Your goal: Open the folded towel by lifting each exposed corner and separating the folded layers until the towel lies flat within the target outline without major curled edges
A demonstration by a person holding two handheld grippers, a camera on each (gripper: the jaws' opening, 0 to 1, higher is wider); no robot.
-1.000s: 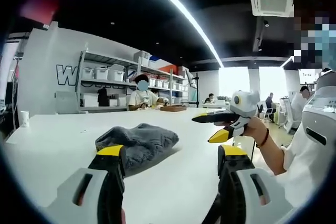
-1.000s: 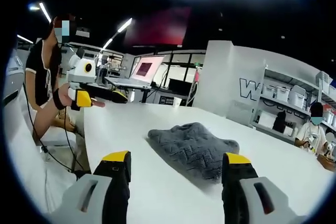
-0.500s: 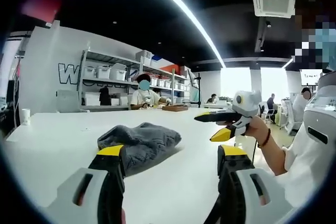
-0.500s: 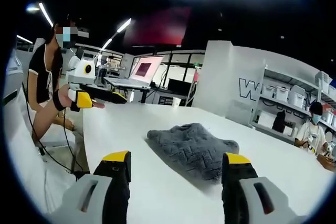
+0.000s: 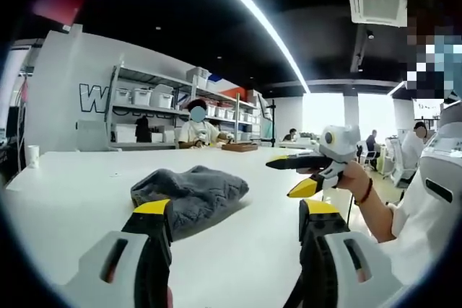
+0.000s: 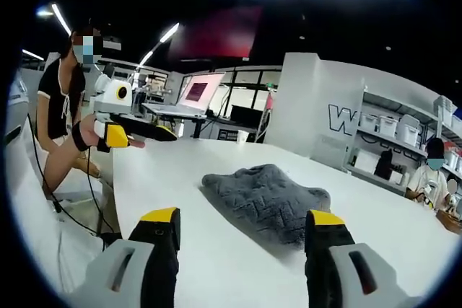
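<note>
Towel (image 5: 189,191) folded and bunched on the white table (image 5: 65,207), untouched. Left gripper (image 5: 234,216): jaws wide apart, empty, short of the towel's near edge. Right gripper (image 6: 244,227): likewise spread and empty, the towel (image 6: 268,201) beyond and between its jaws. Compared with a second earlier, only slight camera drift; no corner is lifted, so unfolding has not begun. Shelving (image 5: 155,110) stands behind
</note>
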